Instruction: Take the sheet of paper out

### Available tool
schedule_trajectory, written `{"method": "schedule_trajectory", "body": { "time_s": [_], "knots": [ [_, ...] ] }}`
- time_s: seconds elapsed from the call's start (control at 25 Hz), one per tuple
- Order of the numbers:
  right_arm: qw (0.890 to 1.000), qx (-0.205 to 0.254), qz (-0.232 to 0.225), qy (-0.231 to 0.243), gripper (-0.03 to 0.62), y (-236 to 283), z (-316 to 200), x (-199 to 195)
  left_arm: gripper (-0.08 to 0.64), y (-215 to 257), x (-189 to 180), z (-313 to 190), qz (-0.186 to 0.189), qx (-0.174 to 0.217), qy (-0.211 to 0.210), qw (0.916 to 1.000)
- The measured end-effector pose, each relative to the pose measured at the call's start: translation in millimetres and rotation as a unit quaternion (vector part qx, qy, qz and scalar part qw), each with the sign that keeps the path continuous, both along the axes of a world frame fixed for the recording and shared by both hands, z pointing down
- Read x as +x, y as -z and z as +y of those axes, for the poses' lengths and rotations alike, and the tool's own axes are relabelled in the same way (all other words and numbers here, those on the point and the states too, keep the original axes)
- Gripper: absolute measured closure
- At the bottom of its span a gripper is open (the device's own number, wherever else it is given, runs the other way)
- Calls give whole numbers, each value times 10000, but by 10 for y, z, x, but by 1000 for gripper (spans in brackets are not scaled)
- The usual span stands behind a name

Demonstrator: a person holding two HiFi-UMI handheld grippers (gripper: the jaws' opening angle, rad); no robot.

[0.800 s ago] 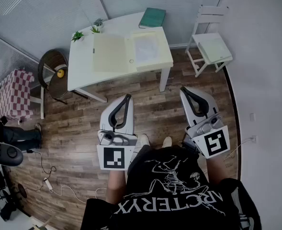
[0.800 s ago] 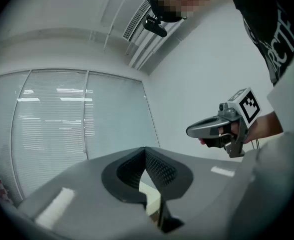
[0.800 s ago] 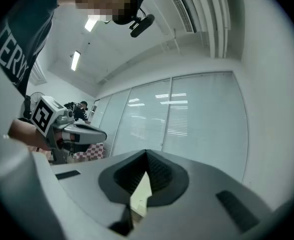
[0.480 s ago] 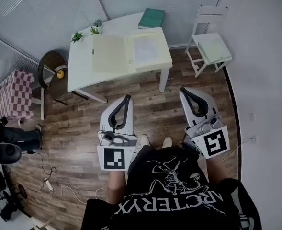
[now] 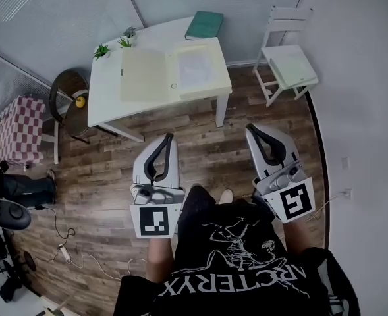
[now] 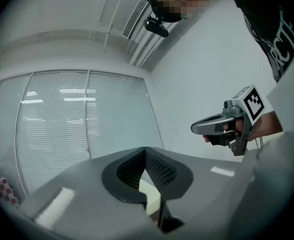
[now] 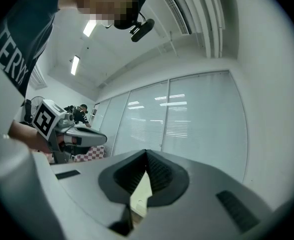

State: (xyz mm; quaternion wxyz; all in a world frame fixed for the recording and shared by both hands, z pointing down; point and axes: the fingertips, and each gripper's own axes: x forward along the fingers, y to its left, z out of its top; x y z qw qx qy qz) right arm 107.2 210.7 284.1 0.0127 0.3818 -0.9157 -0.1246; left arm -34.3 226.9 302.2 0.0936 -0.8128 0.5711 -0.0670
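A white table (image 5: pixel 108 104) stands across the wood floor, well ahead of both grippers. On it lies an open cream folder (image 5: pixel 144 76), and a white sheet of paper (image 5: pixel 195 67) rests in its right half. My left gripper (image 5: pixel 168 137) is held level at waist height over the floor, its jaws shut and empty (image 6: pixel 146 149). My right gripper (image 5: pixel 252 130) is level beside it, its jaws also closed on nothing (image 7: pixel 147 151). Each gripper shows in the other's view: the right gripper (image 6: pixel 226 126) and the left gripper (image 7: pixel 69 131).
A green book (image 5: pixel 204 25) and small plants (image 5: pixel 103 49) sit at the table's far edge. A white chair (image 5: pixel 287 61) stands to the right. A dark round side table (image 5: pixel 68 104) and a checkered cloth (image 5: pixel 16 129) are at the left, with cables (image 5: pixel 68 249) on the floor.
The table has slid slightly up and left in the head view. The left gripper sits a little lower and further left. Both grippers stay shut and empty.
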Motion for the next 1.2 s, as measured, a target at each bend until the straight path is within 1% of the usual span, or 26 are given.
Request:
{"method": "schedule_trajectory", "body": {
  "time_s": [0.16,0.28,0.4,0.48,0.6,0.68,0.8,0.92,1.0,1.08,1.2],
  "knots": [
    [10000,-47,-33,33,580,-54,-126,86,549,-37,70,-119,-47,-9,75,10000],
    [9999,-102,5,130,580,-135,-356,34,549,-103,48,-352,-46,-36,92,9999],
    [9997,-184,56,166,580,-221,-729,-113,549,-206,-63,-739,27,-99,94,9999],
    [9996,-197,113,137,580,-259,-1030,-245,549,-264,-190,-1050,7,-123,43,9999],
    [9996,-233,150,-22,580,-289,-1550,-455,549,-335,-413,-1604,28,-142,-69,9999],
    [9995,-270,134,-132,580,-272,-1902,-609,549,-378,-557,-1965,59,-255,-150,9995],
    [9993,-271,140,-220,580,-226,-2381,-878,549,-425,-785,-2431,-96,-456,-340,9983],
    [9986,-342,226,-328,580,-243,-2757,-1074,549,-423,-957,-2836,-8,-464,-472,9978],
    [9978,-377,332,-422,580,-281,-2958,-1129,549,-454,-1014,-3066,-80,-451,-579,9973],
    [9972,-427,340,-513,580,-301,-3115,-1124,549,-527,-1036,-3234,-133,-552,-622,9964],
    [9967,-483,289,-584,580,-307,-3296,-1055,549,-602,-1014,-3415,-11,-723,-645,9953]
  ]
}}
